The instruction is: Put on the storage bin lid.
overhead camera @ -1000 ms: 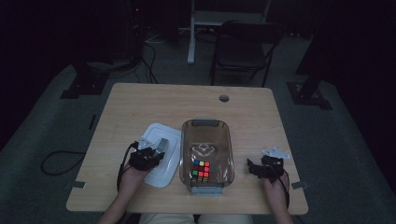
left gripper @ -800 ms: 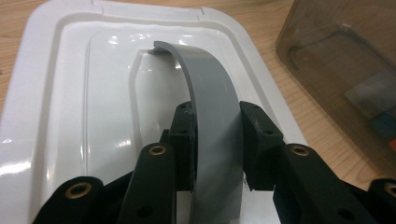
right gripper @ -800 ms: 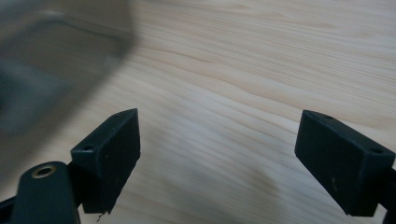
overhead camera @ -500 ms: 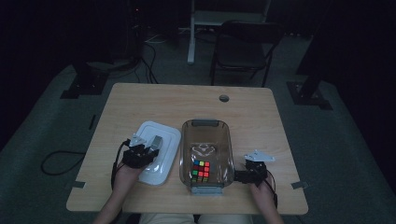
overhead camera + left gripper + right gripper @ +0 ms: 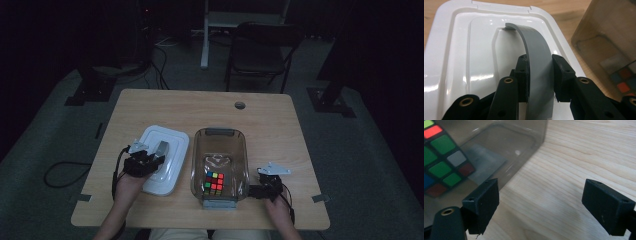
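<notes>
My left gripper [image 5: 539,62] is shut on the grey arched handle [image 5: 534,42] of a white lid [image 5: 461,50]. That lid [image 5: 165,157] lies at the table's left, with the left gripper [image 5: 146,161] over its near half. A clear plastic container [image 5: 220,137] stands beside it and holds a colourful puzzle cube [image 5: 214,182]. My right gripper [image 5: 256,190] is by the container's near right corner, open. Its jaws have just closed a little. Bare wood lies between the right gripper's [image 5: 541,195] pads, and the container wall [image 5: 506,150] and cube [image 5: 441,162] are at its left pad.
The wooden table [image 5: 280,130] has a round cable hole [image 5: 240,105] at the back. A dark chair [image 5: 260,50] and cables stand on the floor beyond the far edge. The near table edge is close behind both hands.
My right gripper has slid left, up to the container's right side. My left gripper, still on the lid handle, has shifted slightly left and up.
</notes>
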{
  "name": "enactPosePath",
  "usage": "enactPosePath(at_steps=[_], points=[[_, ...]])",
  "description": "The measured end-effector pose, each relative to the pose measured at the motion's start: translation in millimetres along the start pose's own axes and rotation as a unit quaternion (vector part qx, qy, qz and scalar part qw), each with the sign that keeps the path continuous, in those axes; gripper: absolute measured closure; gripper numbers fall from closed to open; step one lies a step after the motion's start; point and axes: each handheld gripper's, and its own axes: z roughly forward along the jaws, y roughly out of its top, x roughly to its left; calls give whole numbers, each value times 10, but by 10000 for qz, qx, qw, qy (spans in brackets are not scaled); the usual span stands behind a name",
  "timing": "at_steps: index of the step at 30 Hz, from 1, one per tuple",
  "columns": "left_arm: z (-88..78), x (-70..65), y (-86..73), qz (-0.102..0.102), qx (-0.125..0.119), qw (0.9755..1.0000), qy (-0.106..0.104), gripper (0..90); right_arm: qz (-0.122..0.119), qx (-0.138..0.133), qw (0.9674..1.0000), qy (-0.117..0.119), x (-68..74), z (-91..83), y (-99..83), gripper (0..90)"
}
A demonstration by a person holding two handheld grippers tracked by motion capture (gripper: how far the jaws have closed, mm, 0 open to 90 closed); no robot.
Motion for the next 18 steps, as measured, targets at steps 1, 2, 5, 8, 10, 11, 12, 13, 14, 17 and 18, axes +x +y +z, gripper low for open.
enactPosePath(at_steps=[1,2,5,8,10,11,12,13,14,17,18], points=[[-28,5,19,-8,-35,10000,-14,701,-51,0,10000,13,17,1,0,143],[-28,5,19,-8,-35,10000,-14,702,-51,0,10000,13,17,1,0,143],[-142,4,105,33,-141,9999,-25,701,-227,12,9997,13,100,19,14,143],[-228,25,172,46,-262,9996,-14,702,-279,23,9995,140,158,43,22,142],[-294,53,208,-4,-369,9993,5,702,-335,38,9994,117,210,55,32,143],[-321,66,225,-22,-413,9991,23,701,-355,49,9993,79,239,63,38,143],[-352,81,243,-17,-434,9990,33,702,-348,43,9994,63,269,73,44,143],[-383,94,262,-26,-470,9989,22,702,-371,35,9993,90,293,88,51,143],[-417,103,284,-38,-510,9987,21,702,-372,40,9992,137,317,103,57,143],[-532,114,364,26,-598,9982,54,702,-450,56,9987,239,393,146,75,142],[-572,115,395,53,-631,9980,52,702,-500,61,9984,273,415,163,83,142]])
